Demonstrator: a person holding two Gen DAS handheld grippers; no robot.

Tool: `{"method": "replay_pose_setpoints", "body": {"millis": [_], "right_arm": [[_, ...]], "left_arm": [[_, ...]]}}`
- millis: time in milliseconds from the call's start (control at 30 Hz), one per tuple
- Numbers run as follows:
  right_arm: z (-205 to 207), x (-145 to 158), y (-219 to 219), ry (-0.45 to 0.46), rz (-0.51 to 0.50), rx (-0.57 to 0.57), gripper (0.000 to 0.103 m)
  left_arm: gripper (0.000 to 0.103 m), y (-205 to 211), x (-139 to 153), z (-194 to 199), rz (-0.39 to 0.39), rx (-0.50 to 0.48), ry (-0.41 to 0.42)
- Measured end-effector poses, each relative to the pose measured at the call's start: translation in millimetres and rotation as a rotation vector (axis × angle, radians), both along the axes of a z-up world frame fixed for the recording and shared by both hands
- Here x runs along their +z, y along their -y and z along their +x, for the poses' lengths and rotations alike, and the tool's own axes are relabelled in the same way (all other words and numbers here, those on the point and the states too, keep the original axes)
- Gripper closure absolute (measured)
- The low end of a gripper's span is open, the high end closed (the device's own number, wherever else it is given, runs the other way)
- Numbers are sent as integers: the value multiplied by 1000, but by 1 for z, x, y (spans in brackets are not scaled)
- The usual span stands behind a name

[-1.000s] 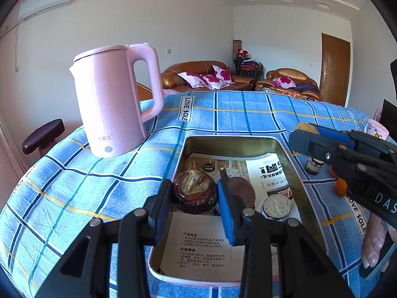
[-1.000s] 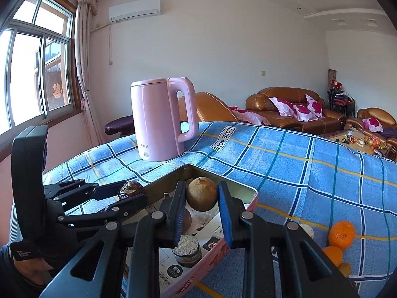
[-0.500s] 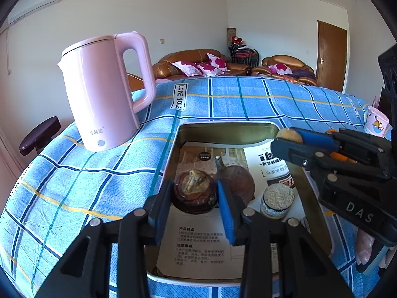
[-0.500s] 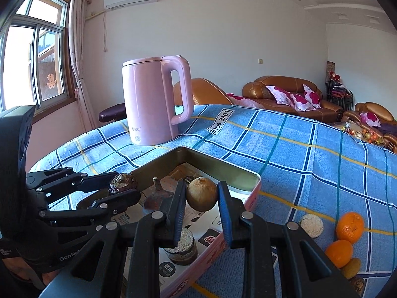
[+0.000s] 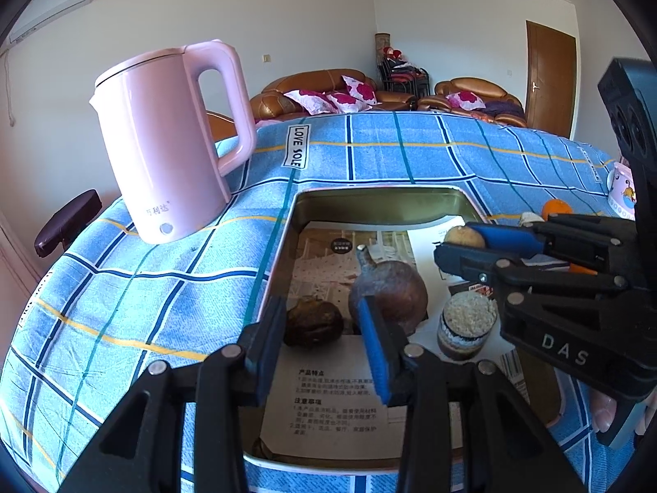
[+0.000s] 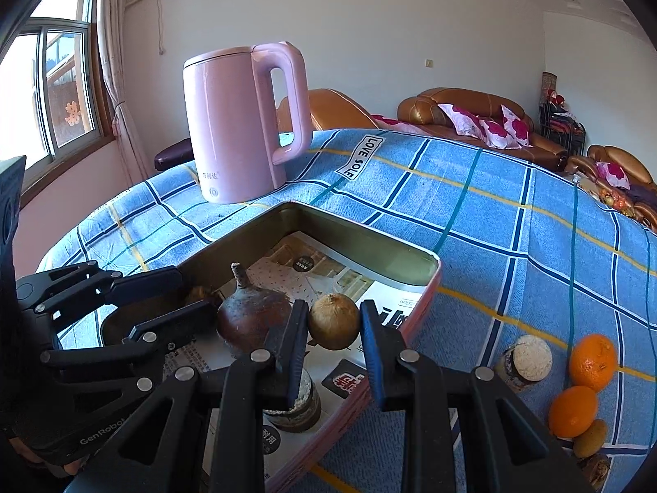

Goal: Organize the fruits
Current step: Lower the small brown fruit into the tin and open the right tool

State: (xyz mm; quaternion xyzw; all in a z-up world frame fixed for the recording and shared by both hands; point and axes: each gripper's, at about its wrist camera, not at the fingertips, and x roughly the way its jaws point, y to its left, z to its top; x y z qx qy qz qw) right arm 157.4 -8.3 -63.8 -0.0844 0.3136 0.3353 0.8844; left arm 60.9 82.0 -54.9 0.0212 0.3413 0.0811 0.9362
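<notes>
A metal tin [image 5: 369,201] lined with printed paper lies on the blue checked cloth. My left gripper [image 5: 324,341] is open inside the tin; a dark wrinkled fruit [image 5: 314,322] lies on the paper between its spread fingers, beside a brown stemmed fruit [image 5: 390,296]. My right gripper [image 6: 333,332] is shut on a round tan fruit [image 6: 333,320] and holds it above the tin [image 6: 361,238]. The right gripper also shows in the left wrist view [image 5: 460,246].
A pink kettle [image 5: 172,143] stands left of the tin. A small jar with a grainy top [image 5: 466,324] sits in the tin, another jar [image 6: 525,363] outside it. Two oranges [image 6: 583,386] and a kiwi [image 6: 589,437] lie on the cloth to the right.
My left gripper lowered into the tin, opened and let the dark wrinkled fruit go onto the paper. My right gripper moved over the tin with the tan fruit still held.
</notes>
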Motion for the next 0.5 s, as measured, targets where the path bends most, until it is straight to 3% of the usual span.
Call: {"method": "replay_pose_setpoints", "body": {"millis": [167, 300, 433, 500], "right_arm": [[-3, -2, -6, 7, -32, 10, 75], [-8, 0, -9, 43, -57, 3, 63], [-16, 8, 6, 85, -13, -26, 59], [-22, 12, 17, 110, -20, -40, 58]], "left_arm": [[49, 1, 1, -2, -2, -11, 9], [46, 6, 6, -10, 23, -4, 45], [16, 7, 22, -22, 20, 9, 112], [7, 11, 31, -26, 15, 9, 149]]}}
